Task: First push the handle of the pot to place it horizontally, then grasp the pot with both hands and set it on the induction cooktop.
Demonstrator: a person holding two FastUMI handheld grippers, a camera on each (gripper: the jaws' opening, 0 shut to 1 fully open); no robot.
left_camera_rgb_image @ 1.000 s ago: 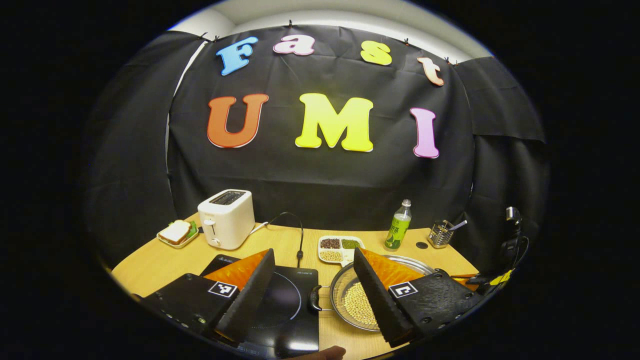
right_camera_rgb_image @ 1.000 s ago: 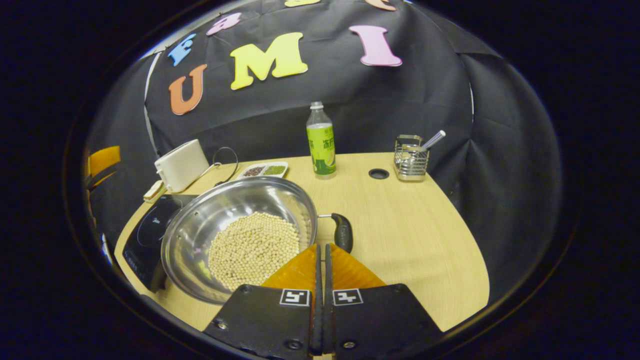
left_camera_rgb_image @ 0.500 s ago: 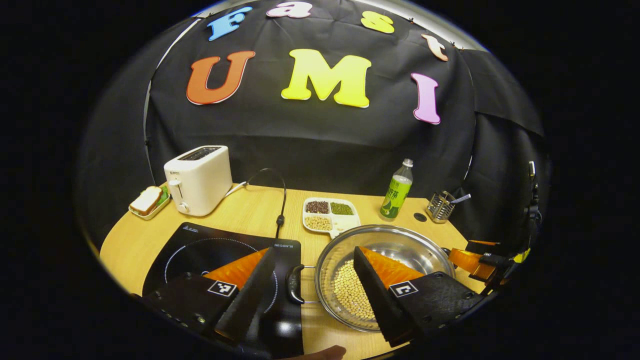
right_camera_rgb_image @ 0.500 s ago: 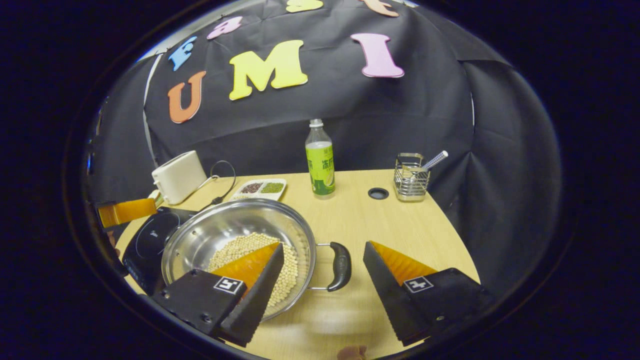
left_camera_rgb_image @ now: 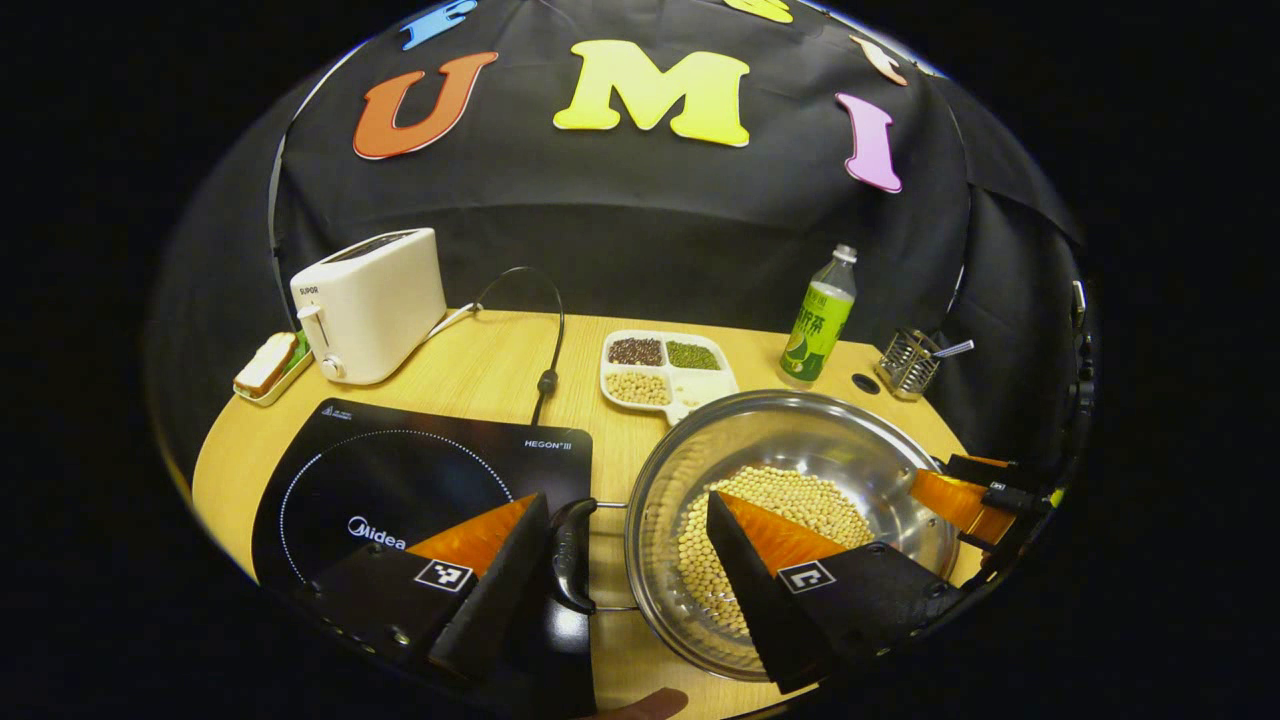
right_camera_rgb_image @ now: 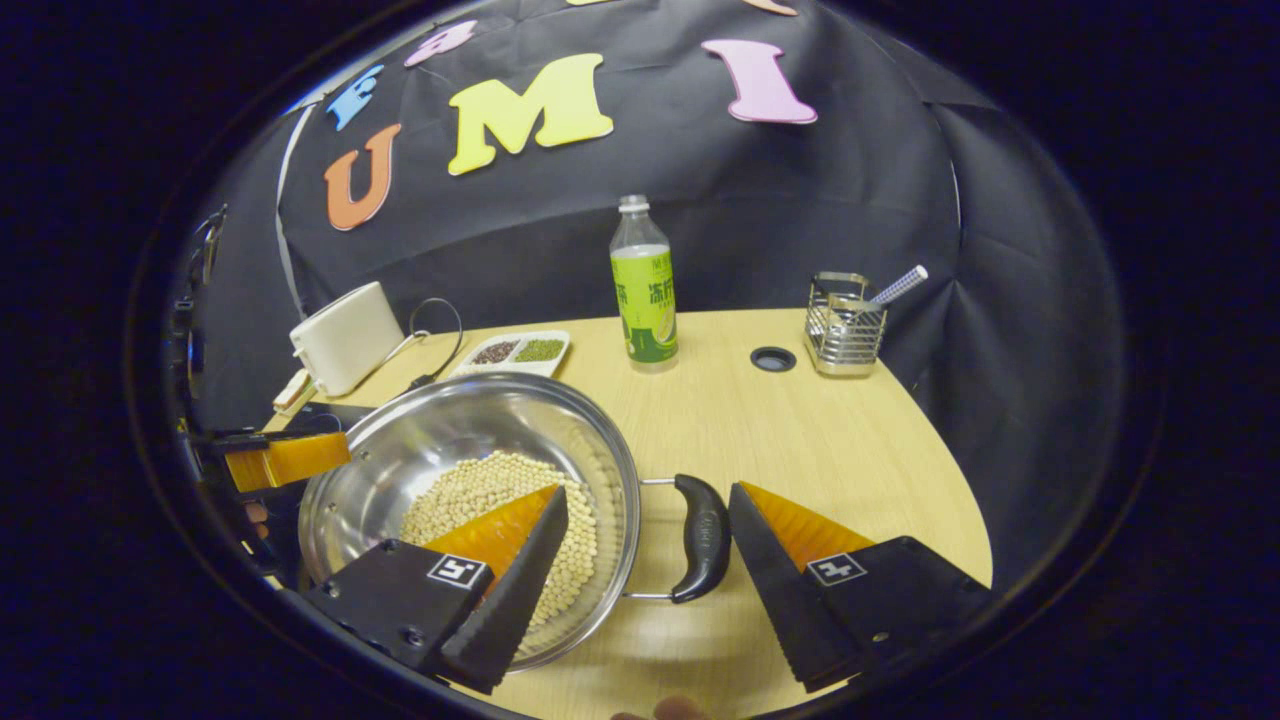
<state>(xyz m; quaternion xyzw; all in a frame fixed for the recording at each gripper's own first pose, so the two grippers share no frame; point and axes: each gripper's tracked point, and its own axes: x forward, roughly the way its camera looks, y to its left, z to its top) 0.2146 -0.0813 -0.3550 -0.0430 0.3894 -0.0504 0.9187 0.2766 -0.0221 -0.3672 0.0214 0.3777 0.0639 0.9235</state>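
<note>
Pot (left_camera_rgb_image: pixel 790 520) handles sit between each open gripper's fingers.

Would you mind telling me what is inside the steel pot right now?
The pot holds a heap of pale round beans on its bottom. Each gripper's near finger hides part of the heap, so what lies beneath it cannot be seen.
</note>
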